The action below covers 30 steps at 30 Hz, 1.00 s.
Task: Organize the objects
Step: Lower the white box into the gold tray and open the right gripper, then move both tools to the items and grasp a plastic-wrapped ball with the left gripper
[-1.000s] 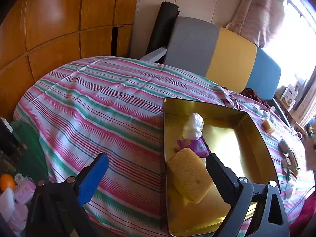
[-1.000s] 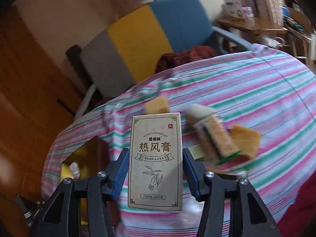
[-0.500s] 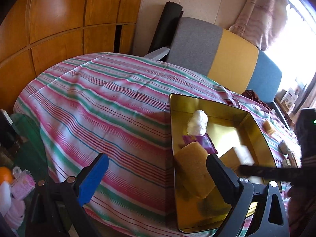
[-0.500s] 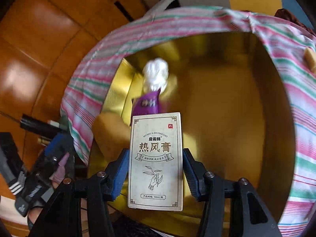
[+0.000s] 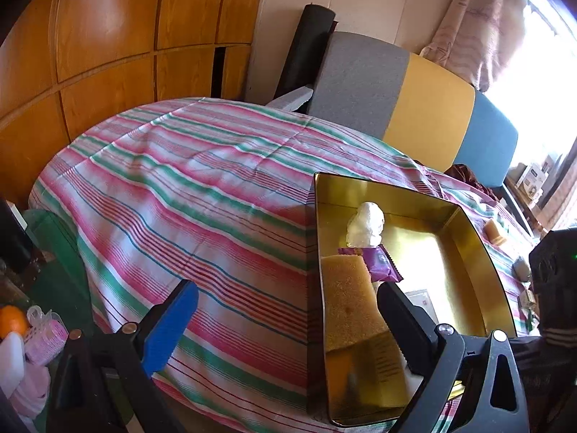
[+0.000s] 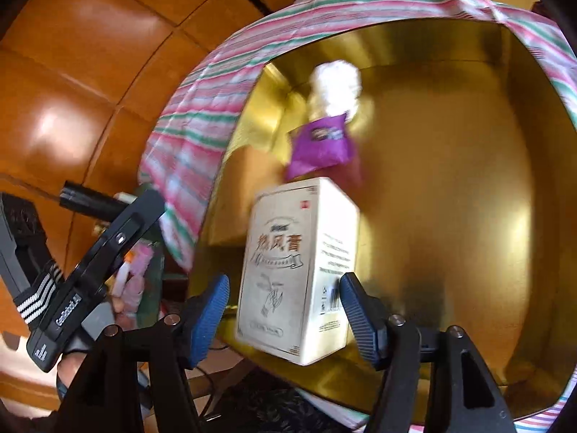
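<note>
Left wrist view showed the left tool (image 5: pixel 285 328) with its jaws spread wide and nothing between them, one blue ribbed pad over the striped cloth (image 5: pixel 202 187) and the dark finger over the tin. The cloth, pink, green and white with soft creases, covered the tabletop. On it sat a shallow rectangular gold tin (image 5: pixel 468 231) of shiny, mirror-like metal. Inside the tin, along its left wall, lay a porous yellow sponge block (image 5: pixel 349 299), a glossy purple wrapper (image 5: pixel 378 261) and a crumpled white wad (image 5: pixel 366 225), in a row running away from the camera. A pale cardboard box (image 5: pixel 420 299) showed only as a corner behind the dark finger, on the tin floor. A small orange-yellow block (image 5: pixel 492 232) lay on the cloth beyond the tin's far wall. Right wrist view showed the right tool (image 6: pixel 285 310) with its jaws open, both blue pads standing clear of the box (image 6: pixel 299 270), which was blurred. The box was a tall cream carton with printed characters, its long axis pointing away from the tool toward the wrapper (image 6: pixel 321 146) and white wad (image 6: pixel 337 84), over the tin's floor (image 6: pixel 450 180); whether it rested there I could not tell.
</note>
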Motion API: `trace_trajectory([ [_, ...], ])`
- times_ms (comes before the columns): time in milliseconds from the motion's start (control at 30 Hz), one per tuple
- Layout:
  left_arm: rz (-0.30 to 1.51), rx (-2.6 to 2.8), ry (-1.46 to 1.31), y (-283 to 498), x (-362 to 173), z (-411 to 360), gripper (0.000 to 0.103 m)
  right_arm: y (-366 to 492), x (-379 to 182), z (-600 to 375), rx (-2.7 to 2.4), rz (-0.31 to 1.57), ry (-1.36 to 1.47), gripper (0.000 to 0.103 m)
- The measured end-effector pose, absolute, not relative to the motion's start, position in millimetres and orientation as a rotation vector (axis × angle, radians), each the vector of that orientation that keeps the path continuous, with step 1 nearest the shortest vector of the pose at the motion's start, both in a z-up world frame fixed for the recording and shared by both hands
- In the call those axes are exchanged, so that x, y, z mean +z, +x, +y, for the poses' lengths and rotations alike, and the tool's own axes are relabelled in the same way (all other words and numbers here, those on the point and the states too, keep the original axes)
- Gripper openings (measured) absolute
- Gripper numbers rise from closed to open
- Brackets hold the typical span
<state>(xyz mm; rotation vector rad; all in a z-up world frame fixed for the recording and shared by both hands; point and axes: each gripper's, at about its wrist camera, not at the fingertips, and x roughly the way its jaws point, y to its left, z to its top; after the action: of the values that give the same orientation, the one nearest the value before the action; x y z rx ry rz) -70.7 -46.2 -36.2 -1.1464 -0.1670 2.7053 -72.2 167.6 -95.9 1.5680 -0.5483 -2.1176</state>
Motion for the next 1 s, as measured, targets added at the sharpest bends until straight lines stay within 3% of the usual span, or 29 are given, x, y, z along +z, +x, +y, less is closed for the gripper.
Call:
trace_trajectory([
  [700,0.063,2.727,-1.019,-44.7,-8.5,-6.0,0.1,-31.4,-44.2,227.1,-2.516,-0.405,1.391,0.065],
  [1000,0.152,2.677,-0.96,-34.9,1.1,24.3,0.1,-10.7,-42.9,276.2,-2.628,-0.483,1.393,0.065],
])
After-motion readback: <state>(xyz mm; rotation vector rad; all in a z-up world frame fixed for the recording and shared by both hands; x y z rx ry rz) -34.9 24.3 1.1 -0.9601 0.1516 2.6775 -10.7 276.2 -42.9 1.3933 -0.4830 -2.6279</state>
